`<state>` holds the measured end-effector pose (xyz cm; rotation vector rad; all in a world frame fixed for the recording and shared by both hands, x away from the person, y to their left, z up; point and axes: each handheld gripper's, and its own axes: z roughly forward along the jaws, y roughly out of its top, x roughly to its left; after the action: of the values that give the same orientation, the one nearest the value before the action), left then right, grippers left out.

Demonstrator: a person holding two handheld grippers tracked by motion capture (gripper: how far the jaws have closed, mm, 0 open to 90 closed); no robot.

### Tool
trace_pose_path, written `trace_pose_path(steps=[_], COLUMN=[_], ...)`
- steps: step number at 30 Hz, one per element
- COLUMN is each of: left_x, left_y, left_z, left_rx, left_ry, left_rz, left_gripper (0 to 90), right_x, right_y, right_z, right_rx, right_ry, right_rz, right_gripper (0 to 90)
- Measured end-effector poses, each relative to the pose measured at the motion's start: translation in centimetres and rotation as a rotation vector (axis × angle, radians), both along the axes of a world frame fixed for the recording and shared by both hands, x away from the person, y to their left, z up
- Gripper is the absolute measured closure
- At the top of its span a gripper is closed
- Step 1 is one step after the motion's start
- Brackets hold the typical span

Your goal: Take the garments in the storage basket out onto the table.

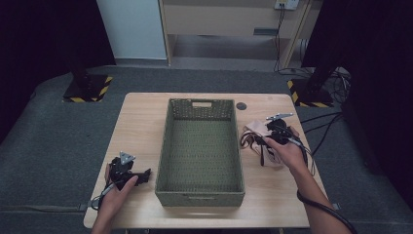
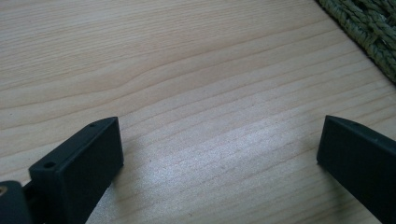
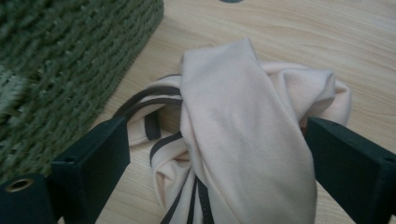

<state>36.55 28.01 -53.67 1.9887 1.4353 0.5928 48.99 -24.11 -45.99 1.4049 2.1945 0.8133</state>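
Observation:
A crumpled pale pink cloth [image 1: 253, 131] with dark straps lies on the wooden table [image 1: 141, 122], just right of a green woven basket [image 1: 199, 197]. My right gripper [image 1: 263, 140] hovers over it, open. In the right gripper view a thick fold of the cloth [image 3: 243, 130] rises between the wide-set jaws, with a gap showing at the left jaw. My left gripper [image 1: 146, 174] rests near the table's front left corner, open, beside the basket's left wall. The left gripper view has bare wood between the jaws of this gripper [image 2: 219, 144].
The basket has nothing inside and takes up the middle of the table; its wall is close on the left in the right gripper view [image 3: 70, 56] and at the top right corner in the left gripper view [image 2: 373, 37]. A small dark disc [image 1: 241, 106] lies behind the cloth.

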Motion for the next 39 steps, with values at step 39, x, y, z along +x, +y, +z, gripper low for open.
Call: trace_pose_path(steps=[39], left_x=[0.0], left_y=[0.0], left_z=[0.0], left_rx=[0.000], left_ry=[0.000], left_rz=[0.000], left_gripper=[0.0], right_x=[-2.9], right_y=[-0.1], right_z=[3.7], right_rx=[0.037], right_ry=[-0.092], right_rz=[0.007], right_gripper=[3.7])
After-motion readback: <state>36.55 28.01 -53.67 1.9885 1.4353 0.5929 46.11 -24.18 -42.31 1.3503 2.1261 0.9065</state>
